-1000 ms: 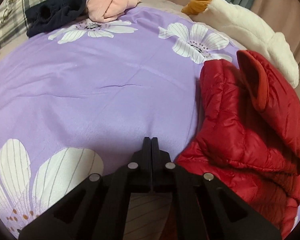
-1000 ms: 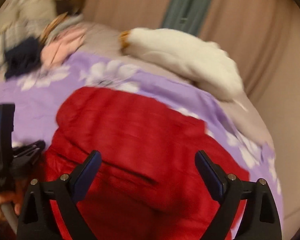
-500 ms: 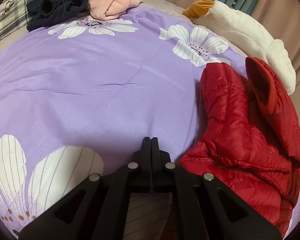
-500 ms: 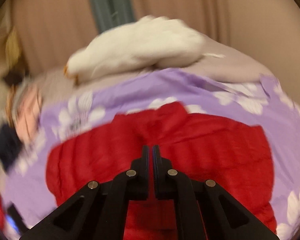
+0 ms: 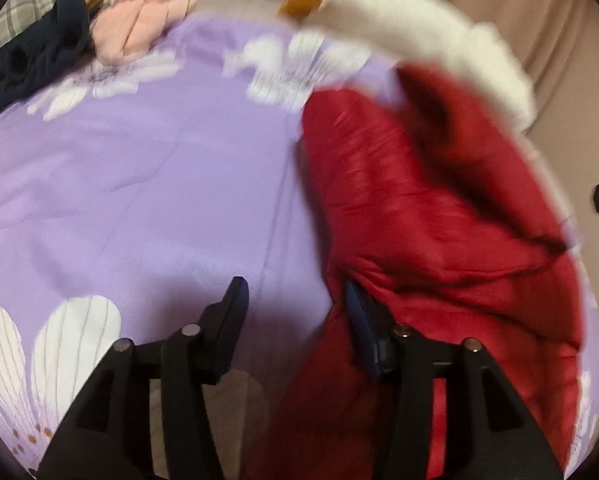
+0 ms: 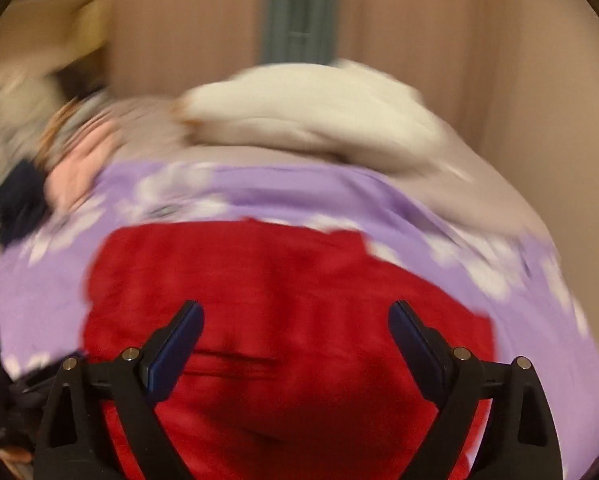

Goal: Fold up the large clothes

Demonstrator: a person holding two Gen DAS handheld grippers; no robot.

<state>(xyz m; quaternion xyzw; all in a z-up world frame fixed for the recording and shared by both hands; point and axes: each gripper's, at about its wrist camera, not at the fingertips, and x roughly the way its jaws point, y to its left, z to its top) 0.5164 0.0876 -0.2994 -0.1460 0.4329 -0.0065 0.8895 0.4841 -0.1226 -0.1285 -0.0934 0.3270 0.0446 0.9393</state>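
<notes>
- Purple floral bedspread (image 5: pixel 139 184): carrying surface; wide bare stretch across middle and left side, free room for spreading or turning a garment.
- Red puffer jacket (image 5: pixel 439 216): partly folded, bunched along right edge of bedspread; long axis running from near edge toward far edge; second point in right wrist view (image 6: pixel 283 300).
- White plush toy (image 5: pixel 427 52): at far right corner, just beyond jacket's far end, close enough to crowd a fold made in that direction.
- Pile of navy and pink clothes (image 5: pixel 83 40): at far left corner, well apart from jacket.
- Left gripper (image 5: pixel 295 296): spread, holding nothing; right finger touching or just beside jacket's left border, left finger over bare bedspread; jacket lying to its right.
- Right gripper (image 6: pixel 295 316): spread wide, empty, centred above jacket's near part; judged the better placed for a grasp on the body of the garment, left one for the free border.
- Both views blurred; seams and exact contact not discernible.
</notes>
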